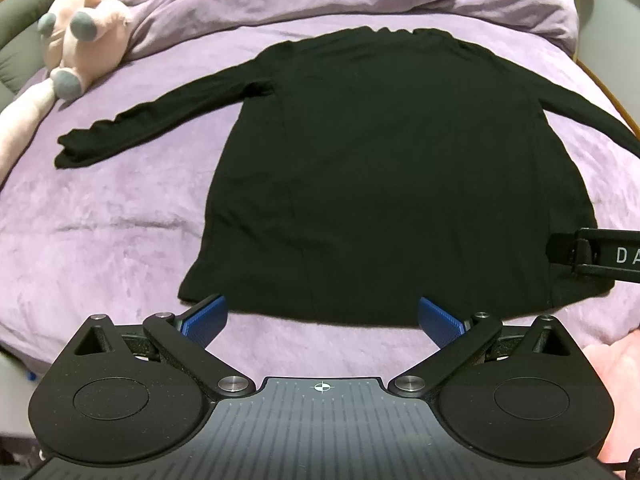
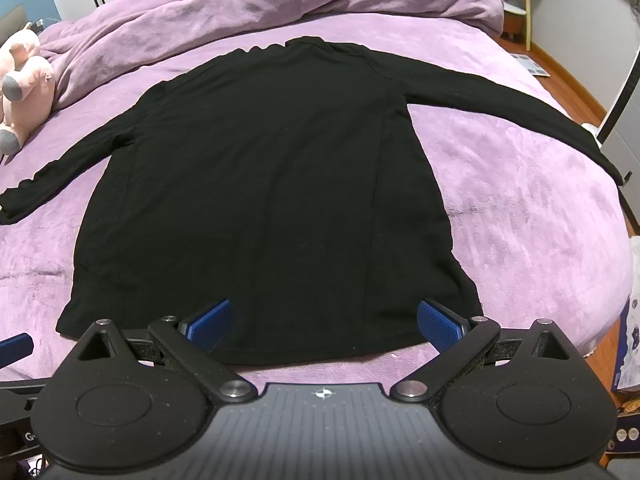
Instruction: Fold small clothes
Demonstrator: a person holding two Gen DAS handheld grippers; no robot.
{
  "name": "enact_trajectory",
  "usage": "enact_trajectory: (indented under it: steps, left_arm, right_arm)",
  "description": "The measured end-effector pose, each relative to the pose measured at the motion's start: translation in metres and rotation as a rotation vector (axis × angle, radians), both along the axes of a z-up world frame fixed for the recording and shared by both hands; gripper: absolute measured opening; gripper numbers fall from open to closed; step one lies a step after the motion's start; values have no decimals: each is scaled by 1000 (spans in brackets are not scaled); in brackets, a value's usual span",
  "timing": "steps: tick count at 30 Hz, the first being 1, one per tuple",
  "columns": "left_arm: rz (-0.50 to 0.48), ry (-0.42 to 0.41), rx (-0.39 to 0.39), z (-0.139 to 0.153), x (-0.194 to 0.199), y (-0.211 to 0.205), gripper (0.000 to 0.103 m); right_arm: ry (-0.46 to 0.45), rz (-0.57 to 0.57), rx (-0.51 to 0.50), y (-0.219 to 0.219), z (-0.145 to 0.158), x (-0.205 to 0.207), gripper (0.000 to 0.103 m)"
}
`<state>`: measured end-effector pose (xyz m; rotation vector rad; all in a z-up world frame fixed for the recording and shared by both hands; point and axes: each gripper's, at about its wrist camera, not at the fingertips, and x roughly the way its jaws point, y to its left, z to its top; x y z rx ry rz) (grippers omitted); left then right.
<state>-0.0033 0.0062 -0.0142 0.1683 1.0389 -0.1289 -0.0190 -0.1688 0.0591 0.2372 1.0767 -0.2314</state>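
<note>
My left gripper (image 1: 322,322) and right gripper (image 2: 324,322) gape wide at the black shirt's (image 1: 372,168) near hem; its collar points far away.

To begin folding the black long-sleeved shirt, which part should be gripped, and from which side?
Probably the hem corners of the black shirt, which lies flat on the purple blanket with its hem nearest both grippers. The left gripper could take the left corner and the right gripper the right corner, coming in low from the near edge. Both are open, and the thin flat edge suits a pinch.
</note>
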Motion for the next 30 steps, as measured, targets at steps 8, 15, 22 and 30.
enact_trajectory:
  steps: [8, 15, 22, 30]
  left_arm:
    - [4, 10, 2, -2, -1, -1, 103]
    - [6, 19, 2, -3, -1, -1, 103]
    - [14, 26, -3, -5, -2, 0, 103]
    - [22, 36, -9, -6, -3, 2, 103]
  right_arm:
    - [-8, -4, 8, -2, -1, -2, 99]
    - [-10, -16, 9, -2, 0, -3, 99]
    - [-14, -18, 12, -3, 1, -3, 99]
    - [-14, -17, 15, -3, 1, -4, 99]
